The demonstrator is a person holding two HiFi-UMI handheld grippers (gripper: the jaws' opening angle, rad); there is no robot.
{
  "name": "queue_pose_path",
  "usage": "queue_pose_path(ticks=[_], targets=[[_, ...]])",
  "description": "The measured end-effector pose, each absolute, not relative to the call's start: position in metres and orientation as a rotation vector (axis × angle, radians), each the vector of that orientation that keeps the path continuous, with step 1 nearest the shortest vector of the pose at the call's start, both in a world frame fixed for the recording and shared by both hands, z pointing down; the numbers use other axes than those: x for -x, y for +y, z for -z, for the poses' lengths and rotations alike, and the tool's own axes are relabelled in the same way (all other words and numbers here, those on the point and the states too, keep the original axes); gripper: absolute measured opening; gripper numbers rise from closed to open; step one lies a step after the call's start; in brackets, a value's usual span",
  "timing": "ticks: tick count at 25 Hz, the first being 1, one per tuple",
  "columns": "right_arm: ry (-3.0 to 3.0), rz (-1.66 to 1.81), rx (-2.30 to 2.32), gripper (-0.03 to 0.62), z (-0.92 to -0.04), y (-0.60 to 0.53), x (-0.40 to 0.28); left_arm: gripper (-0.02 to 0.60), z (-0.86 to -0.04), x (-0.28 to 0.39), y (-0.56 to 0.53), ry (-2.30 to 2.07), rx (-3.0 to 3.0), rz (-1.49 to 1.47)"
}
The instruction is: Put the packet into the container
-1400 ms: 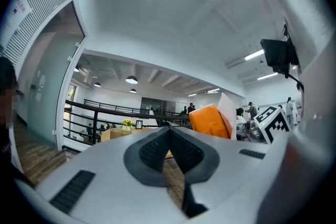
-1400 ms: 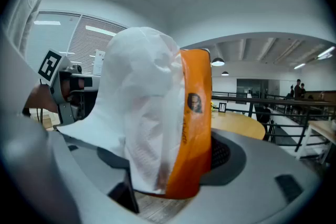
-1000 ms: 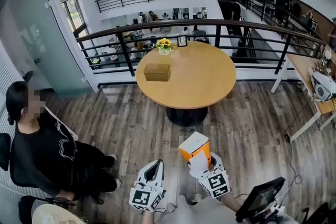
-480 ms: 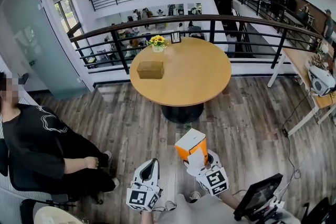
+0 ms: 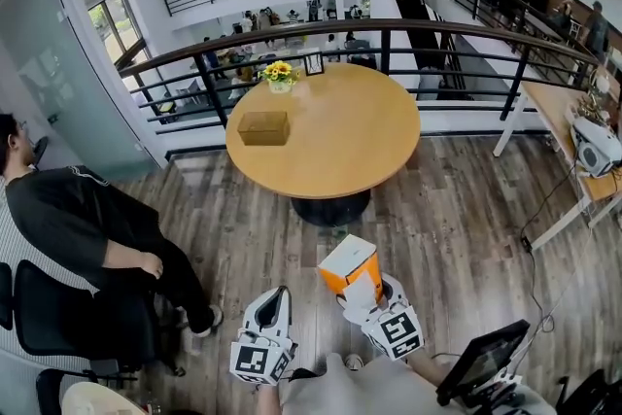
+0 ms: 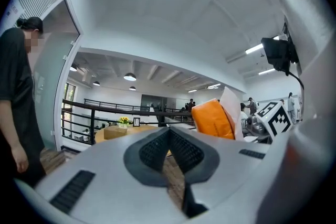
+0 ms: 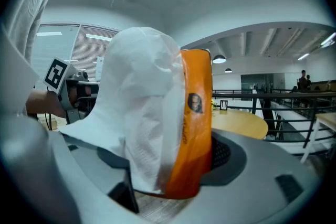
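One packet (image 5: 352,273) stands upright in my right gripper's (image 5: 358,294) clamped jaws (my left gripper's (image 5: 276,304) jaws meet, empty); the container (image 5: 263,127) lies well apart, upper left, on the surface (image 5: 340,151).

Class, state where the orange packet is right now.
In the head view the orange packet sits low, right of centre, clamped in the right tongs over the floor, short of the round table.
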State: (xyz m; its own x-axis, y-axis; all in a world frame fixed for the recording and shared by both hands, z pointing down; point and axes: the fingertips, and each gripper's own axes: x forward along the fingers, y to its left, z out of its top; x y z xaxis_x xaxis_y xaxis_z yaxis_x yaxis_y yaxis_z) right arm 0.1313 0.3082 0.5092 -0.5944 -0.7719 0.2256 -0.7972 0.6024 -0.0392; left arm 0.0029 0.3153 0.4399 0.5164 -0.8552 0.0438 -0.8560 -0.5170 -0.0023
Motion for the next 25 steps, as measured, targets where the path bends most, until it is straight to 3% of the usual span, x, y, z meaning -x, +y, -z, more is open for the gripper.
queue_pose_path(ticks=[14,25], targets=[[-2.626,-0.231,-1.318,0.349,-0.516,0.253,-0.135,0.005,-0.452,-0.002,0.259,-1.52,-2.695,-0.083],[-2.554,-0.204,-1.42,0.35,-0.489,0.144,-0.091,0.005,-0.442,0.045,0.147,-1.427,-2.756,-0.044]])
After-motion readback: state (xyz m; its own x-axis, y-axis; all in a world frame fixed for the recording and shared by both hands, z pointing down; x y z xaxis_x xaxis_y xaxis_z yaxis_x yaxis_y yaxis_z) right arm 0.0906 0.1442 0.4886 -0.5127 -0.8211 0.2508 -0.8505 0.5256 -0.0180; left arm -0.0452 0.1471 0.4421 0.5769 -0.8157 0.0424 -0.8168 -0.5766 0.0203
